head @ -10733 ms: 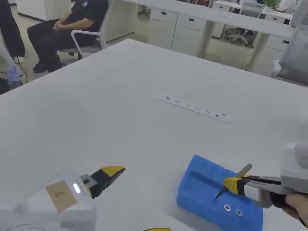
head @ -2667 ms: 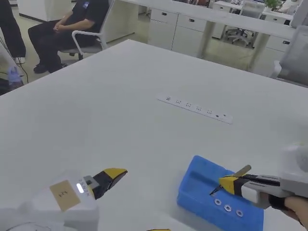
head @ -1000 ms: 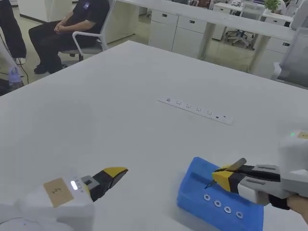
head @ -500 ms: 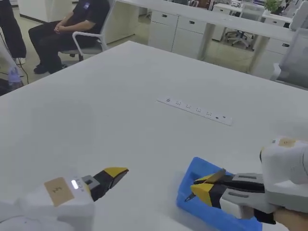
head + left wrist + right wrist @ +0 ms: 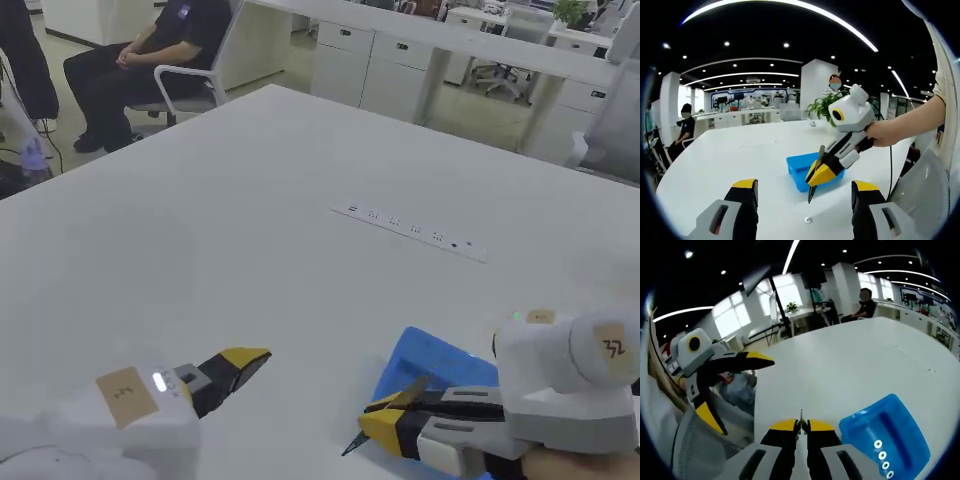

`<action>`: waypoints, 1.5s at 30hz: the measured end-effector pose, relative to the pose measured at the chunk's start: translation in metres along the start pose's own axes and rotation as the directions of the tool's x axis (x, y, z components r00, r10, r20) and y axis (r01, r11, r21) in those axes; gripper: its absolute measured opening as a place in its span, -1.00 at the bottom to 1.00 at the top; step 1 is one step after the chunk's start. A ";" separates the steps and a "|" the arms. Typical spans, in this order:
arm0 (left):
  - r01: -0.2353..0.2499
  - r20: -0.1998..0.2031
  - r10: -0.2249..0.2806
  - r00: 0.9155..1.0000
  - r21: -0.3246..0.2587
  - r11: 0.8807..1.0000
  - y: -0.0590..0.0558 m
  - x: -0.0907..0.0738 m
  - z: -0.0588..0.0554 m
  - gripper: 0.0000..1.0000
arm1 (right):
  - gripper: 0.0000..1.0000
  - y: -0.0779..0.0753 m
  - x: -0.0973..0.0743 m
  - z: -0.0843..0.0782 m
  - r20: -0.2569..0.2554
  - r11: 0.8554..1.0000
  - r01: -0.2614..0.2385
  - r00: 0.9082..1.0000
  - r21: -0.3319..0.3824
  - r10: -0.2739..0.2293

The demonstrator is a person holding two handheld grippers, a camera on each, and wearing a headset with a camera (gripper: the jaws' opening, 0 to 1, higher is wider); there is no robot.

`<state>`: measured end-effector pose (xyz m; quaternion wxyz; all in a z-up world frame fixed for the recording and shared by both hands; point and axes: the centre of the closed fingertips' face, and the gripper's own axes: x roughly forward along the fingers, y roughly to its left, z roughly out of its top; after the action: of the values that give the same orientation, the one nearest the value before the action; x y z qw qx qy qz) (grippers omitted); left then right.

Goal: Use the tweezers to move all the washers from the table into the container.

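White worktop (image 5: 250, 200) carries the blue container (image 5: 440, 358), beside which the right claw (image 5: 801, 427) pinches tweezers (image 5: 353, 444), while the left claw (image 5: 804, 187) gapes wide, empty.

No text readable; tan label (image 5: 125, 386) on left hand-held gripper (image 5: 805, 183) is blurred.

Stands as a wide white desk (image 5: 250, 200); bears a blue container (image 5: 440, 360) near the front edge, one loose washer (image 5: 808, 219) close by, a flush socket strip (image 5: 410, 230) farther back.
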<state>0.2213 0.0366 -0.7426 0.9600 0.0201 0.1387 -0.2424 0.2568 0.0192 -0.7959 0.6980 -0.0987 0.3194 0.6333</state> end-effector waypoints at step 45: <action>0.014 -0.017 -0.013 1.000 0.013 1.000 -0.004 0.001 -0.002 0.54 | -0.94 0.040 0.035 -0.034 -0.177 0.924 -0.113 0.983 -0.365 0.050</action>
<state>0.2196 0.0327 -0.7450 0.9570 0.0277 0.1454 -0.2496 0.2075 0.0363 -0.8316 0.6107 -0.2681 0.2533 0.7008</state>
